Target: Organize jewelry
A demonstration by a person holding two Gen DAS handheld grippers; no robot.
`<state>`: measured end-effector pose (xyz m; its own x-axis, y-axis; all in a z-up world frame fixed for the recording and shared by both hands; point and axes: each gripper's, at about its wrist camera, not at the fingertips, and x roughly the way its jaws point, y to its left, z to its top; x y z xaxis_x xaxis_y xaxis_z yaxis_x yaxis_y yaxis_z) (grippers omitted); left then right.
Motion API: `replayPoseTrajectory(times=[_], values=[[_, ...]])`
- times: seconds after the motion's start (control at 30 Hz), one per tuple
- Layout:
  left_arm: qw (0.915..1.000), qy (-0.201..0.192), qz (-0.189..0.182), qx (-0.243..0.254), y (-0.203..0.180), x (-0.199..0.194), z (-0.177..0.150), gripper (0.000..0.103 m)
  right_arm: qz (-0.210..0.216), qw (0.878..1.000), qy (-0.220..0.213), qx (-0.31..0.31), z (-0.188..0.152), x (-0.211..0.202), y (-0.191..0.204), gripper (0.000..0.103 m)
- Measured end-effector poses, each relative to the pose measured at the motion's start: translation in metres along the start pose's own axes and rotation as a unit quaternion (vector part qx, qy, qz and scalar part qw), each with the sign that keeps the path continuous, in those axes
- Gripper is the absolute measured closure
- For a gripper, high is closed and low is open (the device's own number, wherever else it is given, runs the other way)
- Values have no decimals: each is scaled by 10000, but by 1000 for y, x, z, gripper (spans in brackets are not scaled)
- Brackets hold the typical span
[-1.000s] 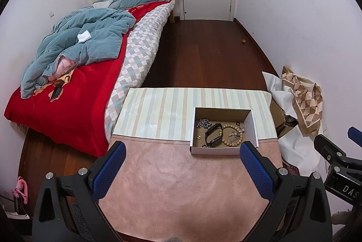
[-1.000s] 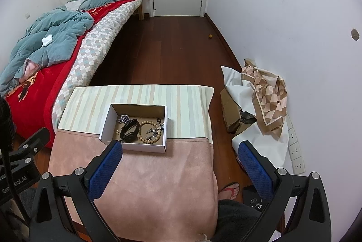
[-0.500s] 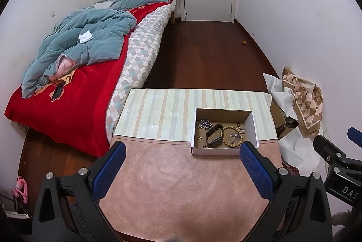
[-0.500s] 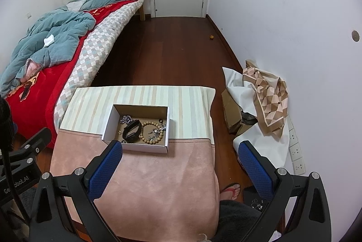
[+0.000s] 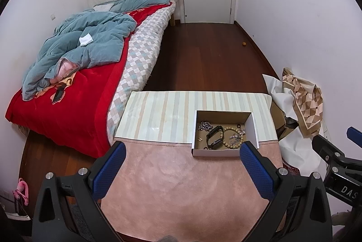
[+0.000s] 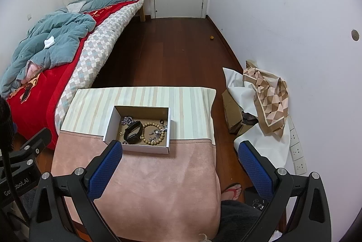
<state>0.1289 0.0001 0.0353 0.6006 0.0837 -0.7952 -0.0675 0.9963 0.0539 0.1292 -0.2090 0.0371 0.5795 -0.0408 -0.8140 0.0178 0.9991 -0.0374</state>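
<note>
Bracelet (image 6: 154,133) in box (image 6: 113,126) on table (image 6: 158,178)

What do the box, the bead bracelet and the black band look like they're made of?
Box: thin cardboard, by its white outside, brown inside and folded walls. Bead bracelet: likely wood, with matte tan round beads, though it could be resin. Black band: probably rubber or silicone, a smooth dark loop with a slight sheen.
</note>
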Motion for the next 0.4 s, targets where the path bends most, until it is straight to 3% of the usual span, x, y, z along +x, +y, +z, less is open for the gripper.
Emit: replayPoseTrajectory(times=[0.4], values=[[10000, 9, -15, -62, 2, 0, -1, 0, 17, 10000, 2, 1, 2, -2, 2, 0]])
